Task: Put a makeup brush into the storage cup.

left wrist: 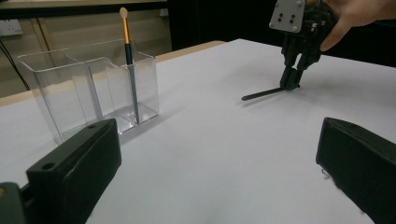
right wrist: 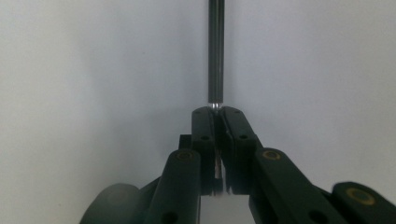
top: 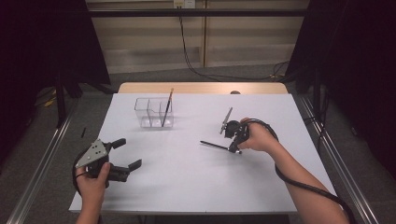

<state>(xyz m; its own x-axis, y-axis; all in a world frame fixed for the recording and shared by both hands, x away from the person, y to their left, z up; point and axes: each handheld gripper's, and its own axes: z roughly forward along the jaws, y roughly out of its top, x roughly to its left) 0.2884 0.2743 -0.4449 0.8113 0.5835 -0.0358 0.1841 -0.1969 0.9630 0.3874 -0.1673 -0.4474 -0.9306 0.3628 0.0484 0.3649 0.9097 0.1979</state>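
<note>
White table [top: 187, 177]: one makeup brush [top: 166, 108] already stands in the clear organizer [top: 154, 113] near the far edge; right gripper [top: 233, 148] jaws clamp a second brush [top: 214, 145] mid-table, unlifted; left gripper [top: 130, 153] jaws apart, idle.

Concealed and cropped items

In the right gripper view the dark brush [right wrist: 215, 51] runs off the top edge, and its gripped end is buried between the closed jaws. In the high view a second dark brush [top: 226, 119] beside the right gripper [top: 233, 150] is too small to tell which end bears bristles.
</note>
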